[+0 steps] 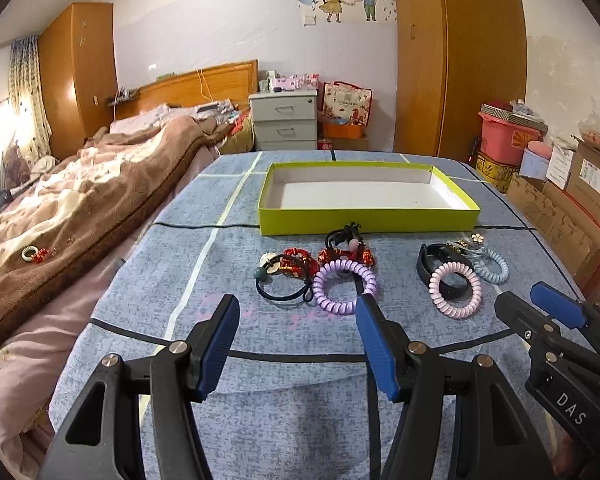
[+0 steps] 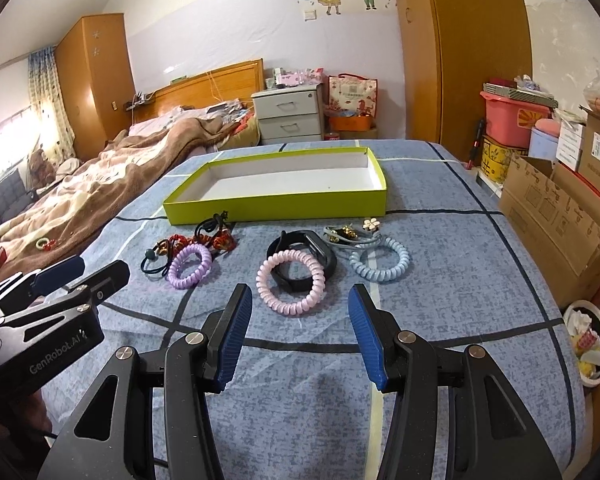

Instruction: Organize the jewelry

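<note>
Both wrist views look forward and slightly down, low and close over the blue checked cloth (image 1: pixel 300 380) — the left from left of the right. Both share the green box (image 1: pixel 366 222) (image 2: pixel 276 210), bed and far wall.

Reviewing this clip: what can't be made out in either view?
- Red knotted pieces: tangled, overlapped by the purple coil tie in both views; count unclear.
- Small flower clips: too small to identify, either view.
- Black band: partly covered by the pink coil tie.
- Green box: near floor hidden by its front wall.
</note>
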Demonstrator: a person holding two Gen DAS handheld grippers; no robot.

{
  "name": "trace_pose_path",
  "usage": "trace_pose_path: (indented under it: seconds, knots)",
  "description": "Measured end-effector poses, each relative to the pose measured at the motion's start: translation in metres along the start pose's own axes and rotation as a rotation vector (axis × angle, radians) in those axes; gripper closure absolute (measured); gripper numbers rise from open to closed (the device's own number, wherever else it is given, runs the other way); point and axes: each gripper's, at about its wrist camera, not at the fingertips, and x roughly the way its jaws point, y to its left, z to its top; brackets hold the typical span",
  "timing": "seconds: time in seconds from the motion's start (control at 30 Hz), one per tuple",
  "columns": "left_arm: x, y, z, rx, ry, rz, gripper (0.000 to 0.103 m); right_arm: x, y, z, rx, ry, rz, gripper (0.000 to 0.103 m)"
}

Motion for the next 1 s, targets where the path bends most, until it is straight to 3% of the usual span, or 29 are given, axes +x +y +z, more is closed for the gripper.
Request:
trace_pose_path:
  seconds: [1.0]
  knots:
    - [-0.0045, 0.0021, -0.0015, -0.009, 0.004, -0.021, 0.040, -0.0036, 0.0002, -0.0023, -0.009, -0.008, -0.012, 0.052]
